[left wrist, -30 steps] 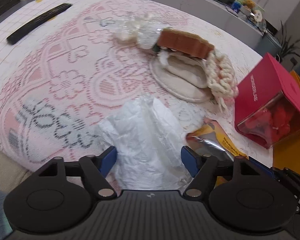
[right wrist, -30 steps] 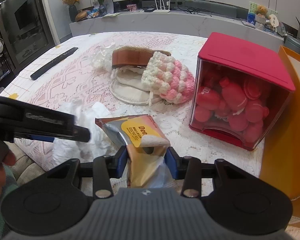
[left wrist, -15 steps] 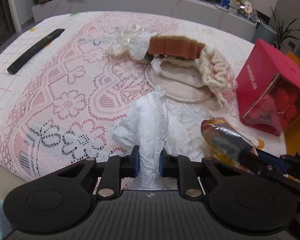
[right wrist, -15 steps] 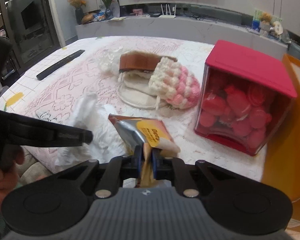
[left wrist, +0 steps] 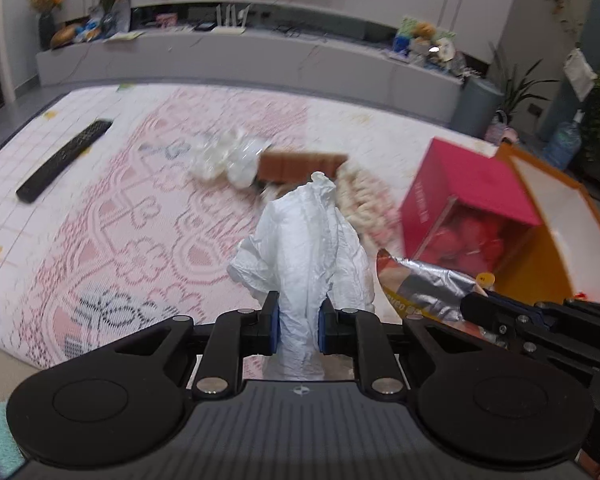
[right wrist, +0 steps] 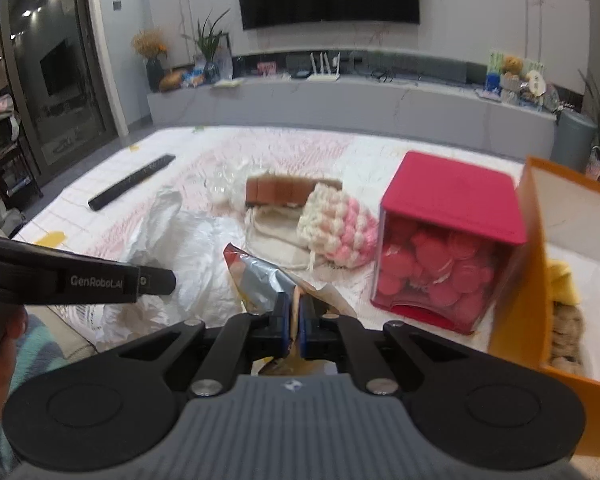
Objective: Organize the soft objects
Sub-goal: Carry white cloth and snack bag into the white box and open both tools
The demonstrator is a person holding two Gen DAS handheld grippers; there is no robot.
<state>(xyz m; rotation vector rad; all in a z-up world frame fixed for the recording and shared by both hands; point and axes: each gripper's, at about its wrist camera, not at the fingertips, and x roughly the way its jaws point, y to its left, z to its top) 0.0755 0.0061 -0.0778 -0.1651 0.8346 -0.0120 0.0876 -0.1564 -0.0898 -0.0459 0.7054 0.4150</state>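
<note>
Nearest you, your left hand-held gripper (left wrist: 298, 330) was clamped on the white plastic bag (left wrist: 308, 240). The bag's long axis ran along the fingers, from the pads away towards the red box (left wrist: 466, 200), its crumpled tip highest and farthest. Your right hand-held gripper (right wrist: 296, 330) had just been closing and was pinched tight on the foil snack packet (right wrist: 260, 276). The packet's long axis ran from the pads up and leftward, away from the red box, with its silver inner side showing. Both things were held off the bench (left wrist: 100, 216), near its front edge and left of the red box.

The red box stood on the lace-covered bench, tilted in the left wrist view. Its clear front showed it packed with pink-red rounded pieces (right wrist: 440, 268). Touching its right side, or just beside it, stood the orange box (right wrist: 532, 280), open, with something yellow (right wrist: 562, 280) and something tan and knitted (right wrist: 566, 332) inside.

Left of the red box lay the pink-and-cream crocheted pouch (right wrist: 336, 228) on a cream cloth bag (right wrist: 274, 232). Beyond those lay a brown ribbed piece (right wrist: 284, 190) and crinkled clear wrapping (left wrist: 228, 156). Well left of the red box lay the black remote (left wrist: 64, 160).
</note>
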